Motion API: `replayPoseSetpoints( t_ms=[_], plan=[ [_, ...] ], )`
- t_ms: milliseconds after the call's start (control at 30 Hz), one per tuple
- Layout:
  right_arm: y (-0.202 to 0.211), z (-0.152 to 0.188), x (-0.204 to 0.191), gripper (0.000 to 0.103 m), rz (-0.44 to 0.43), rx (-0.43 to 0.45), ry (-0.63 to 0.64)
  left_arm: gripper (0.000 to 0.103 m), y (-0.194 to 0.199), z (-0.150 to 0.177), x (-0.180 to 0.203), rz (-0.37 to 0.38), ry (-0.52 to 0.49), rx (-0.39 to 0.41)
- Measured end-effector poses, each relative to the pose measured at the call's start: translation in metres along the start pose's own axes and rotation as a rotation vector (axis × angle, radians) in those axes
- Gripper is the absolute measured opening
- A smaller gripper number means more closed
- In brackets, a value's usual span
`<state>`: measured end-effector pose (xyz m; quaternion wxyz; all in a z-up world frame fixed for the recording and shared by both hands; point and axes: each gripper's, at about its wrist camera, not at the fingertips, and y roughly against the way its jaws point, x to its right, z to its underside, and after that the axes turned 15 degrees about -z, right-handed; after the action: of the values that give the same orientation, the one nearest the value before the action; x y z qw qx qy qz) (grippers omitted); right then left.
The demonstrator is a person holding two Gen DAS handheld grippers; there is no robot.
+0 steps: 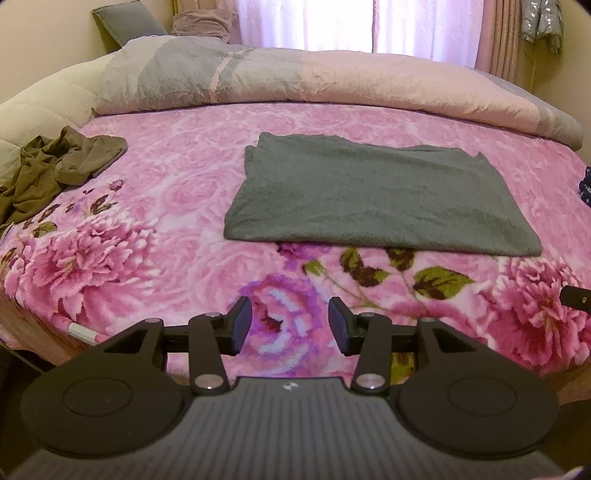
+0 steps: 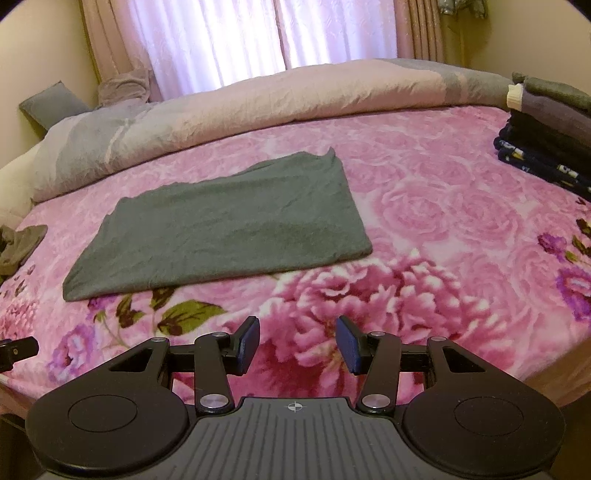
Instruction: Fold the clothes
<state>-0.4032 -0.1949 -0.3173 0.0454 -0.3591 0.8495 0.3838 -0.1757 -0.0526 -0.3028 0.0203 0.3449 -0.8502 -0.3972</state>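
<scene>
Two hand-held tongs hover over the near edge of a bed, both angled downward. The left gripper [image 1: 290, 325] has its jaws parted about halfway with nothing between them, only the blanket showing in the gap; the right gripper [image 2: 297, 345] stands the same way, jaws apart and empty. Directly beneath and ahead of both lies a plush pink floral blanket [image 1: 177, 206], printed with large magenta peonies and green leaves nearest the tongs and paler roses farther off. Just beyond the tongs, well clear of their tips, a grey garment [image 1: 376, 195] lies flat on the blanket, folded into a neat rectangle; it sits ahead and slightly right of the left tongs, ahead and left of the right tongs. Far to the left of the left tongs, a crumpled olive-brown garment [image 1: 59, 162] lies in a heap by the bed's edge. Far to the right of the right tongs, a stack of folded clothes [image 2: 546, 129] rests on the blanket, dark printed pieces below and grey ones on top. Behind the grey garment, a rolled-back duvet [image 2: 280, 99] in pale pink and grey runs across the bed. Beyond it stand a grey pillow [image 1: 125, 22] against a cream wall, and a bright window with sheer white curtains [image 2: 229, 37] framed by pink drapes [image 1: 498, 37].
</scene>
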Motion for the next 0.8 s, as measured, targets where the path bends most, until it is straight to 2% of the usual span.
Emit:
replayPoseSetpoints(
  t_ms=[133, 233, 267, 367, 467, 600, 700, 800],
  plan=[
    [-0.006, 0.002, 0.001, 0.049, -0.003, -0.016, 0.001, 0.043, -0.005, 0.002, 0.002, 0.006, 0.000, -0.008],
    [-0.010, 0.005, 0.006, 0.049, -0.019, -0.013, -0.024, 0.043, -0.012, 0.003, -0.004, 0.061, 0.039, -0.020],
    [-0.011, 0.006, 0.013, 0.049, -0.044, 0.000, -0.067, 0.044, -0.017, 0.002, -0.010, 0.107, 0.084, -0.035],
    [-0.011, 0.007, 0.036, 0.049, -0.136, 0.042, -0.221, 0.050, -0.043, 0.002, -0.039, 0.274, 0.302, -0.120],
    [-0.019, 0.008, 0.065, 0.049, -0.235, 0.075, -0.404, 0.051, -0.071, 0.000, -0.058, 0.328, 0.445, -0.158],
    [-0.041, 0.002, 0.101, 0.049, -0.314, 0.105, -0.625, 0.056, -0.108, -0.009, -0.071, 0.310, 0.537, -0.181],
    [-0.065, -0.004, 0.124, 0.049, -0.309, 0.128, -0.802, 0.056, -0.141, -0.020, -0.073, 0.282, 0.590, -0.230],
    [-0.081, -0.014, 0.138, 0.049, -0.284, 0.159, -0.901, 0.056, -0.172, -0.032, -0.068, 0.236, 0.606, -0.264]
  ],
)
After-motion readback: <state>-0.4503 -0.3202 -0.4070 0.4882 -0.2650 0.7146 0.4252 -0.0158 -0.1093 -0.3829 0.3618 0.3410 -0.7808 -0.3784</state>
